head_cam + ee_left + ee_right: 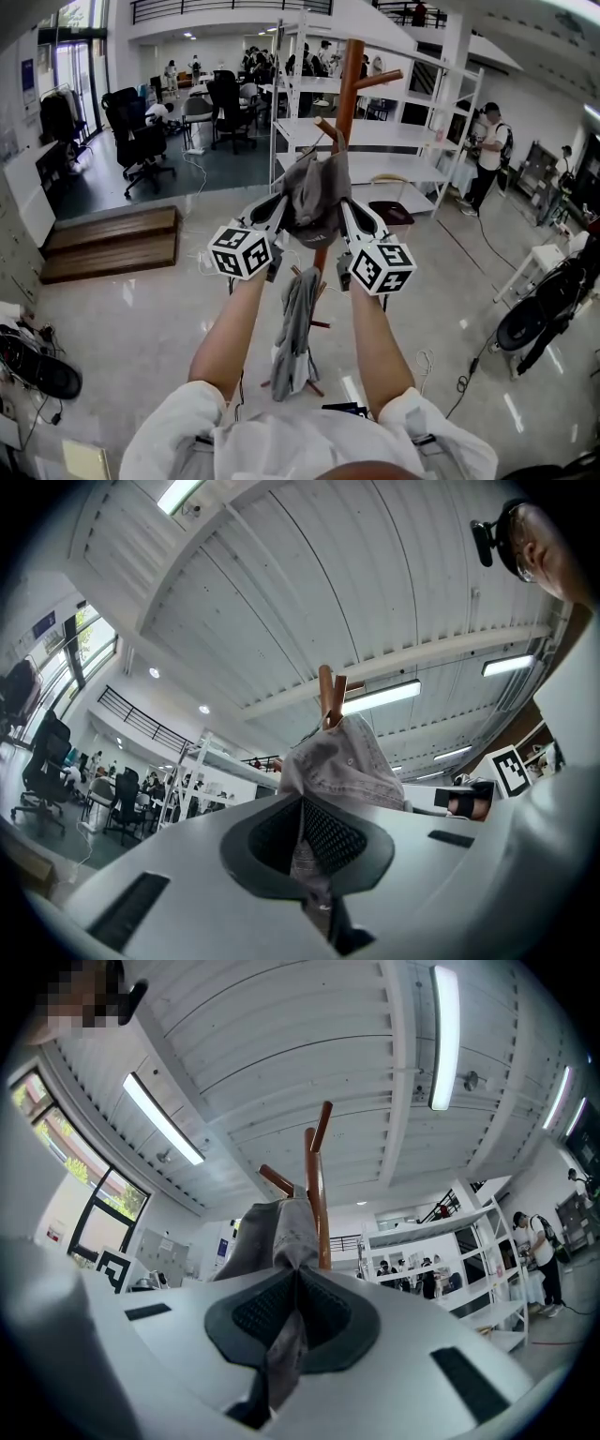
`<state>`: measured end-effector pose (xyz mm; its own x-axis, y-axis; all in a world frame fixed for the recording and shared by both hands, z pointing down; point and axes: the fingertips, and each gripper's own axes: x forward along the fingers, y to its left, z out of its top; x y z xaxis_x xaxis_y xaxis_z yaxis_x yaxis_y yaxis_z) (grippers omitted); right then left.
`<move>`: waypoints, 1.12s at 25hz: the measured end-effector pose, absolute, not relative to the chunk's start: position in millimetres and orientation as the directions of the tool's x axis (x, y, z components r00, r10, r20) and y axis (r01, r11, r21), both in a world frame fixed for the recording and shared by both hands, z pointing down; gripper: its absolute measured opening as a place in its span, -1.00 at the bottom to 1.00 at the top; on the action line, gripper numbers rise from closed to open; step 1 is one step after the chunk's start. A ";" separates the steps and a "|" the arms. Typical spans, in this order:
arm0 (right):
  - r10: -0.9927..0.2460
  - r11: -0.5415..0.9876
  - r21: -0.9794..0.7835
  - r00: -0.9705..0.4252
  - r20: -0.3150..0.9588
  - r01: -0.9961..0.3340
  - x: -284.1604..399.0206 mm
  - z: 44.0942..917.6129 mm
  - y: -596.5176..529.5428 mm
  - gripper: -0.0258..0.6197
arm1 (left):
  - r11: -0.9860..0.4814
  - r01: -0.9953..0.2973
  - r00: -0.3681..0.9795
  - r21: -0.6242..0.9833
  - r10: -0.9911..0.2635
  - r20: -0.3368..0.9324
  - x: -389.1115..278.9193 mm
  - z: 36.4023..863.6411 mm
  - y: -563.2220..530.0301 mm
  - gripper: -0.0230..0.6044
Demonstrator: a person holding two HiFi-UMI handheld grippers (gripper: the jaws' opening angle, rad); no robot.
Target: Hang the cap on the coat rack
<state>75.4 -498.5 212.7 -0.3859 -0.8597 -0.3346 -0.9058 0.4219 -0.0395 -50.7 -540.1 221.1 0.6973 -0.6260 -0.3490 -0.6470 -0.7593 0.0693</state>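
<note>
You hold the cap (317, 190) up against the coat rack (349, 80), level with a short peg on its wooden pole. Your left gripper (278, 214) has its fingers closed on the cap's left edge, with the cloth pinched between them. Your right gripper (352, 217) pinches the right edge the same way. The cap's crown bulges between the two grippers and touches the pole. Lower on the rack hangs a grey cloth (295, 333), above the shiny floor (141, 319).
</note>
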 end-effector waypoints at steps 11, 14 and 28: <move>-0.865 0.407 -0.047 -0.368 -0.342 -0.912 85.2 216.5 -495.5 -0.83 | -0.770 -0.636 0.714 0.061 -0.616 -0.334 -42.6 228.1 -533.8 -0.87; -0.859 0.402 -0.031 -0.366 -0.358 -0.915 86.8 213.7 -489.9 -0.83 | -0.766 -0.639 0.705 0.066 -0.618 -0.348 -46.8 225.3 -530.3 -0.86; -0.847 0.389 0.017 -0.365 -0.386 -0.921 113.1 239.6 -441.7 -0.83 | -0.727 -0.685 0.648 0.054 -0.642 -0.410 -95.0 238.7 -491.5 -0.78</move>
